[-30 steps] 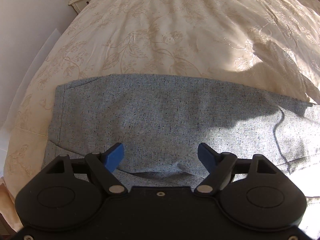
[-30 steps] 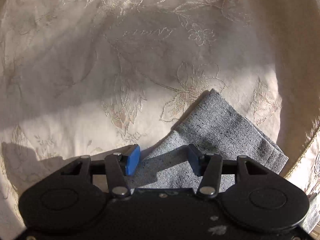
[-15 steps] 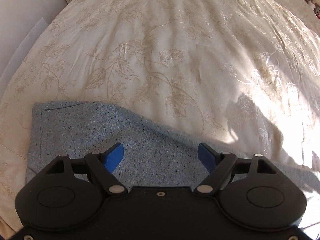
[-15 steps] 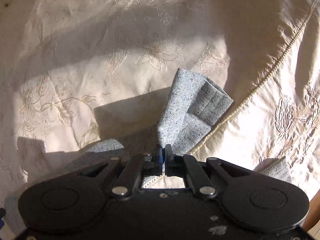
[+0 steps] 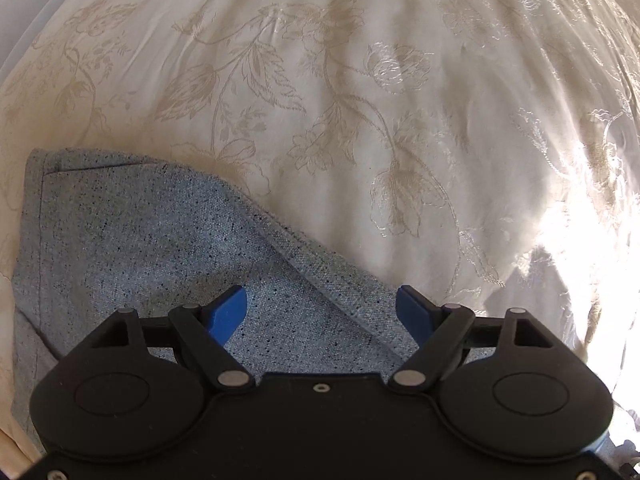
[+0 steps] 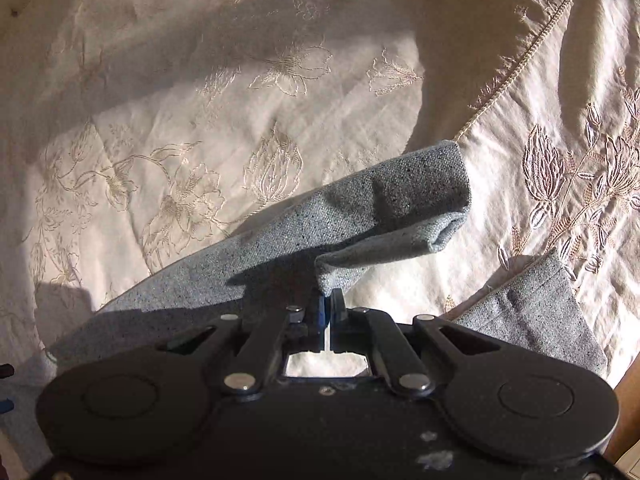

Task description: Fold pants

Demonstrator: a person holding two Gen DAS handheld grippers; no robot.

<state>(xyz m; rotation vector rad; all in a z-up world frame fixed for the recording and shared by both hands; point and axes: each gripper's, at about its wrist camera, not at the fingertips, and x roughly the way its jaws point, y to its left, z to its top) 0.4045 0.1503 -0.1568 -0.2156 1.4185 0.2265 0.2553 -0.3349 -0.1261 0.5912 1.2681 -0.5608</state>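
The speckled grey-blue woven pants (image 5: 132, 248) lie on a cream bedspread embroidered with pale floral vines (image 5: 360, 100), which stretches wide and unobstructed ahead of the left gripper (image 5: 322, 312), though its right side washes out in hard sunlight. In the left wrist view the pants' stitched left edge runs down the frame's left side, and a folded edge slants diagonally from the upper left corner of the cloth down toward the right fingertip; the nearer part of the garment is hidden under the gripper's black body. The left gripper's blue-tipped fingers are spread wide over the cloth, clasping nothing, and whether they touch the fabric cannot be told. In the right wrist view a corded seam of the bedspread (image 6: 532, 48) crosses the upper right, and a strip of brown at the lower right corner is too cropped to identify. The right gripper (image 6: 326, 304) has its fingers pinched together on a fold of the pants (image 6: 360, 216), whose hemmed leg end hangs lifted and curled ahead of the fingertips, casting a shadow. A second leg end lies flat at the lower right, apart from the fingers, partly hidden by the gripper body.
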